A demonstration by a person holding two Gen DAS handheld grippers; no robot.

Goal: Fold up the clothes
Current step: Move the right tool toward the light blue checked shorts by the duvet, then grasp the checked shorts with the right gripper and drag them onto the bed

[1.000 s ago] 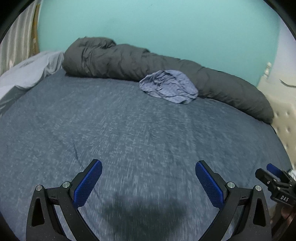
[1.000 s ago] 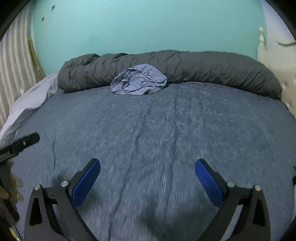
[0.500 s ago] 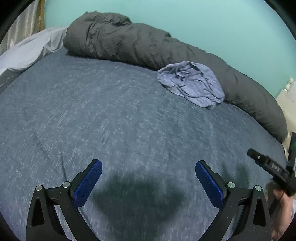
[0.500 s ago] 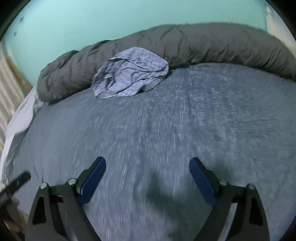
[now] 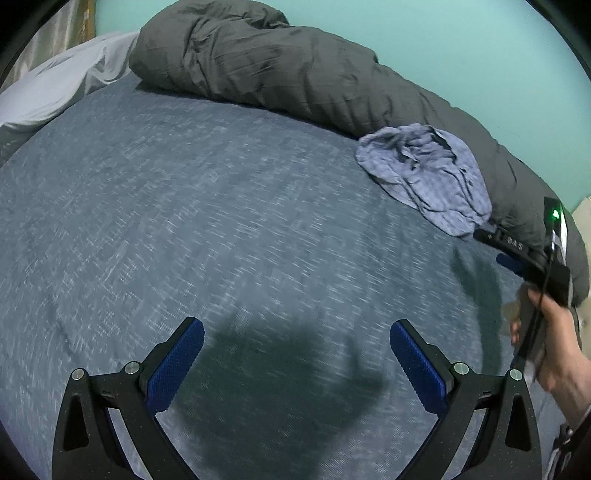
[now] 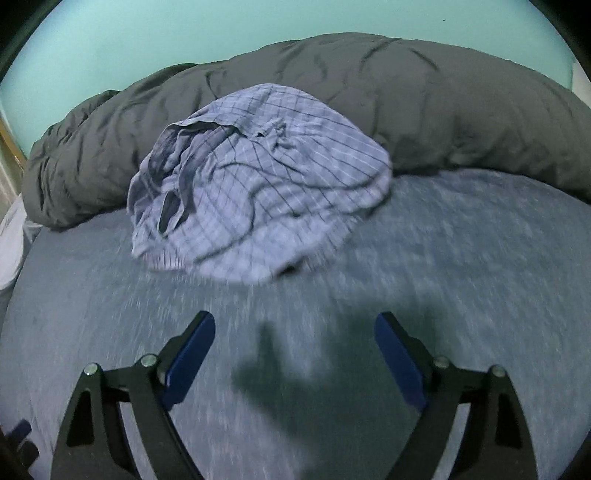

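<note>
Right wrist view: your right claw (image 6: 294,345) hangs over the bed (image 6: 461,266), fingers spread wide, nothing between them.
Left wrist view: your left claw (image 5: 296,354) is likewise spread and empty above bare bed; your right hand (image 5: 550,332) with its tool shows at the frame's right edge.
Garment: one crumpled light-blue checked shirt (image 6: 255,184), heaped on the bed, its far edge resting against the rolled grey duvet (image 6: 443,99).
Garment position: just ahead of your right claw and slightly left of its centre line; well apart from your left claw, off to that claw's right (image 5: 428,173).
Other items: pale sheet (image 5: 55,85) at the bed's left corner; teal wall (image 6: 221,29) behind.
Step in hand: reaching in to take the first hold; folding looks not yet begun.
Advice, hold: aim the spread fingers at the near hem lying flat on the bed, not the bunched top; pinch a single layer if you can.
Advice, clearance: draw the shirt toward you, away from the duvet, so you have flat bed to spread it on.
Risk: grabbing duvet fabric with the shirt, or several layers at once.
</note>
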